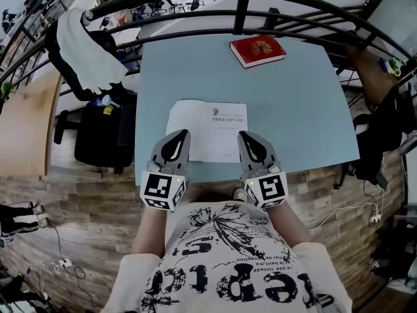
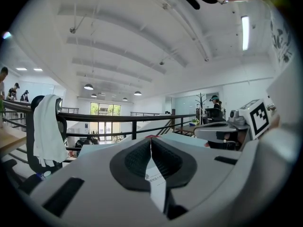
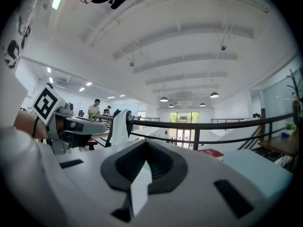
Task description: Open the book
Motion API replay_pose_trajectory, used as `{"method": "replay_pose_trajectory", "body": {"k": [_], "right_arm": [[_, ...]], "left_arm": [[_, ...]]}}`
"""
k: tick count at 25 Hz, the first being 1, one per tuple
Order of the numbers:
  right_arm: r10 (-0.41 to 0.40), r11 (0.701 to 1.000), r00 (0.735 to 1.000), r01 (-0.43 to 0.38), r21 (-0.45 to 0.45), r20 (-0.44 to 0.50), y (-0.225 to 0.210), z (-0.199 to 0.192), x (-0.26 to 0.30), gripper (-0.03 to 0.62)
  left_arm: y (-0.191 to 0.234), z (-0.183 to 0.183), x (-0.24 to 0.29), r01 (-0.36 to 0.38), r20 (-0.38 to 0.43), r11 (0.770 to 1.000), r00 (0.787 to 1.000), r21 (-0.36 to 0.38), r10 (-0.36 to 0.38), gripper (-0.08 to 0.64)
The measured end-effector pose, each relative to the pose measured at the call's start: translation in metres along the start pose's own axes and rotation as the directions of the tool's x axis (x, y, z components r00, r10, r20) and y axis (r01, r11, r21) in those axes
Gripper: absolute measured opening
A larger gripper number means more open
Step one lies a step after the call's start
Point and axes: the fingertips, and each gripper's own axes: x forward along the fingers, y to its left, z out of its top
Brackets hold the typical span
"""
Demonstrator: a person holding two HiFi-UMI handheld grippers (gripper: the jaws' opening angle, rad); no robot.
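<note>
While the white book (image 1: 207,130) lies flat on the pale blue table (image 1: 306,109), close to its near edge, we have both claws on it. The left gripper (image 1: 180,135) has its jaws pressed fully together, and the left gripper view shows a thin strip of printed paper (image 2: 156,181) running between them. The right gripper (image 1: 247,136) is likewise closed, with a plain white sheet edge (image 3: 141,186) caught between its jaws. Both pinch along the book's near edge, one toward each corner. We cannot tell from the head view whether they grip the cover alone or several leaves, because the tips cover that spot. A red book (image 1: 257,49) sits well apart at the far side of the table.

We judge tearing to be the main risk: with two tight grips on one thin sheet, any pull apart or uneven lift would strain the paper between them. If the pinch takes in the whole block, lifting would raise the book instead of opening it. A pull toward us could also drag it off the table's near edge.
</note>
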Motion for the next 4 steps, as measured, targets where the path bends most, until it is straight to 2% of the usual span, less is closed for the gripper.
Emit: {"method": "replay_pose_trajectory", "body": {"k": [4], "right_arm": [[0.004,1.0,1.0,-0.004,-0.009,-0.001,-0.0014,0.0014,0.002,0.008]], "left_arm": [[-0.0021,0.0017,0.0011,0.007,0.003,1.0,1.0,0.006,-0.007,0.021]]}}
